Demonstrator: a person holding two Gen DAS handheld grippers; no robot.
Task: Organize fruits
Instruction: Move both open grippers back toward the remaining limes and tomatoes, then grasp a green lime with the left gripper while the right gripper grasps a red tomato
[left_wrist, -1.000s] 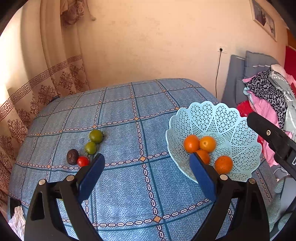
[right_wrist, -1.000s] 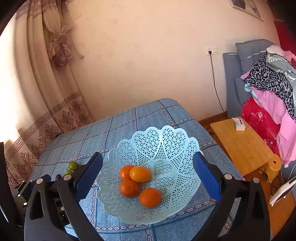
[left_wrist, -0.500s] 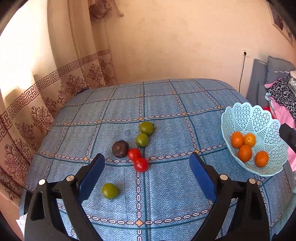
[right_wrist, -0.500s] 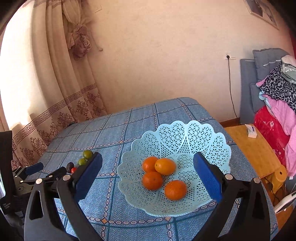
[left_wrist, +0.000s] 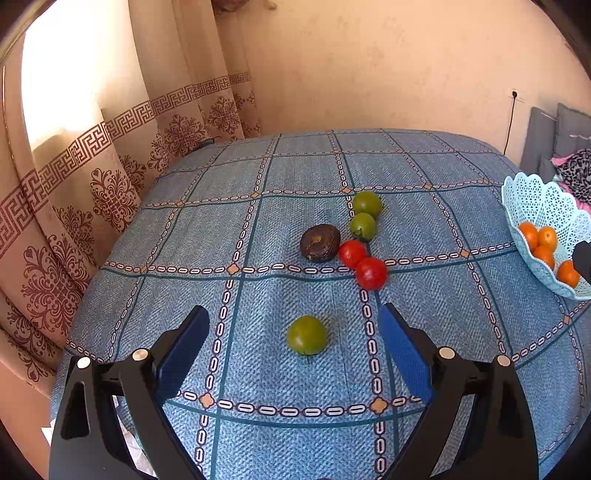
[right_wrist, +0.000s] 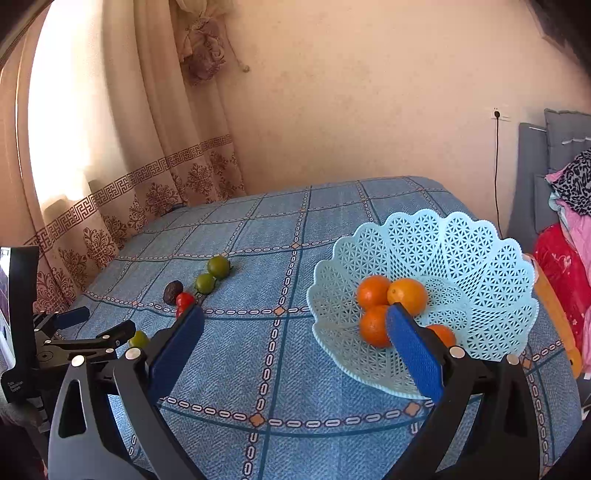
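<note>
My left gripper (left_wrist: 293, 341) is open and empty; a lone green fruit (left_wrist: 306, 335) lies on the blue cloth between its fingers. Beyond it lie two red tomatoes (left_wrist: 371, 273), a dark brown fruit (left_wrist: 319, 242) and two more green fruits (left_wrist: 366, 204). A pale blue lattice basket (left_wrist: 535, 206) with several oranges (left_wrist: 546, 238) stands at the right. My right gripper (right_wrist: 295, 339) is open and empty above the cloth, the basket (right_wrist: 480, 258) and its oranges (right_wrist: 407, 295) just behind its right finger. The left gripper (right_wrist: 92, 328) shows at far left there.
The table (left_wrist: 424, 369) has a blue checked cloth. A patterned curtain (left_wrist: 92, 166) hangs at the left, close to the table edge. A beige wall (right_wrist: 369, 110) is behind. Grey cushions and piled clothes (right_wrist: 569, 206) lie to the right.
My left gripper has swung left and down toward the loose fruits, so the lone green fruit now lies between its fingers. The right view has panned left, putting the basket at its right.
</note>
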